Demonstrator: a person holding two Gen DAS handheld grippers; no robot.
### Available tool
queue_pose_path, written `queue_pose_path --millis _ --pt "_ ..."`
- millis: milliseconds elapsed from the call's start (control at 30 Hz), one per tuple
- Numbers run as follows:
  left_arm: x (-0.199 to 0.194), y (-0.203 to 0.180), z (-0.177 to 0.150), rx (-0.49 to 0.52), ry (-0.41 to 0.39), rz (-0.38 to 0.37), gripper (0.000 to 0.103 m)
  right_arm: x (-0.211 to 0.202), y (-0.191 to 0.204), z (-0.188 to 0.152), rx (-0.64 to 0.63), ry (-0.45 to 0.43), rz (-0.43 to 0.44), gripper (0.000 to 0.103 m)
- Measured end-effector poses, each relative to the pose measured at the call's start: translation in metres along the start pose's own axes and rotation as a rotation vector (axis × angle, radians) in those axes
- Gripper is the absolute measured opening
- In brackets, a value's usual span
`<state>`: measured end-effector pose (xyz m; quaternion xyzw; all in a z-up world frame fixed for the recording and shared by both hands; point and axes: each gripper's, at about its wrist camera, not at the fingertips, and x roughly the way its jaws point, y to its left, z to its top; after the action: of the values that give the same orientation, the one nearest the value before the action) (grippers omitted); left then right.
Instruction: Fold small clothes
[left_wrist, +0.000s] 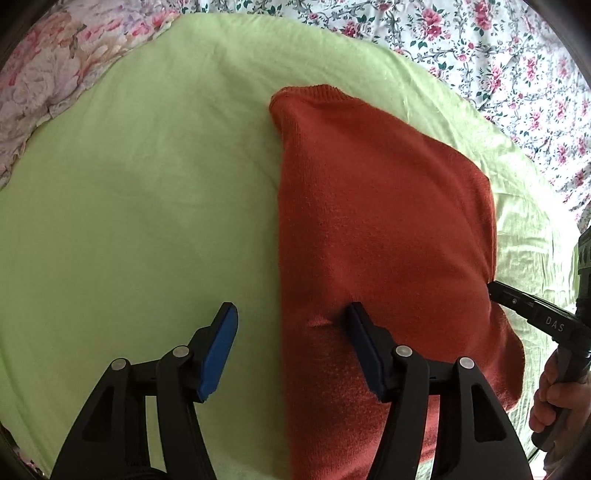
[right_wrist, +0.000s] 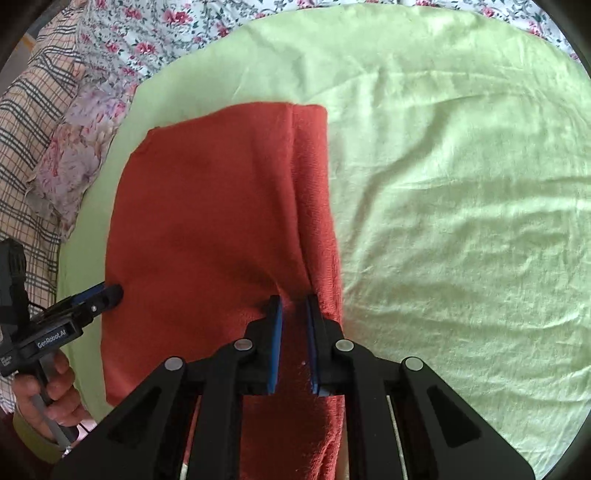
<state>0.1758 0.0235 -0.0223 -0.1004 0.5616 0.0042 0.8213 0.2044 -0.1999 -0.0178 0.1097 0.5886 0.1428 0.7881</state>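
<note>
Reading "GenRobot.AI", perhaps, on left tongs (right_wrist: 112, 291)

Soft, even daylight fills both fisheye views, bright on the pale green sheet (right_wrist: 461, 184) with only faint shadows in its wrinkles, while the edges bow strongly, darken to black corners and blur slightly.

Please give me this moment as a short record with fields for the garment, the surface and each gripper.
garment: rust-red knit sweater, folded into a long panel, lying flat
surface: light green sheet over a floral bedspread
left gripper: open, straddling the sweater's left edge, one finger on the knit, the other over the sheet
right gripper: jaws narrow, pinching a raised ridge of the sweater near its right edge
hands: each hand holds a gripper handle
</note>
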Motion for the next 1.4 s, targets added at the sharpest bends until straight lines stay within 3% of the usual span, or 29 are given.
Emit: queue_pose_path --millis 167,433,600,700,900,1000,1200,1400 --pt "-0.022 0.003 -0.016 -0.003 -0.007 -0.027 0.062 -0.028 0.0 -0.007 0.012 -0.014 0.036 0.015" --pt "-0.039 0.0 -0.07 0.057 0.034 -0.036 0.061 -0.069 -0.001 -0.051 0.002 -0.023 0.084 0.015" --pt "-0.032 -0.003 -0.096 0.119 0.065 0.0 0.061 -0.051 -0.009 -0.078 -0.023 0.066 -0.012 0.016" --pt "-0.028 -0.002 -0.109 0.146 0.078 0.016 0.062 -0.052 -0.019 -0.084 0.02 0.039 0.015 0.016" --pt "-0.037 0.003 -0.122 0.161 0.072 0.01 0.062 -0.066 -0.013 -0.087 0.009 0.031 -0.024 0.016" --pt "-0.047 0.004 -0.125 0.179 0.053 0.003 0.061 -0.075 -0.008 -0.088 0.013 0.014 -0.027 0.021" --pt "-0.071 0.006 -0.142 0.229 0.006 0.006 0.066 -0.099 -0.003 -0.109 -0.004 -0.03 -0.022 0.041" --pt "-0.087 0.008 -0.164 0.285 -0.05 0.081 0.078 -0.109 0.021 -0.137 -0.076 -0.071 -0.067 0.066"
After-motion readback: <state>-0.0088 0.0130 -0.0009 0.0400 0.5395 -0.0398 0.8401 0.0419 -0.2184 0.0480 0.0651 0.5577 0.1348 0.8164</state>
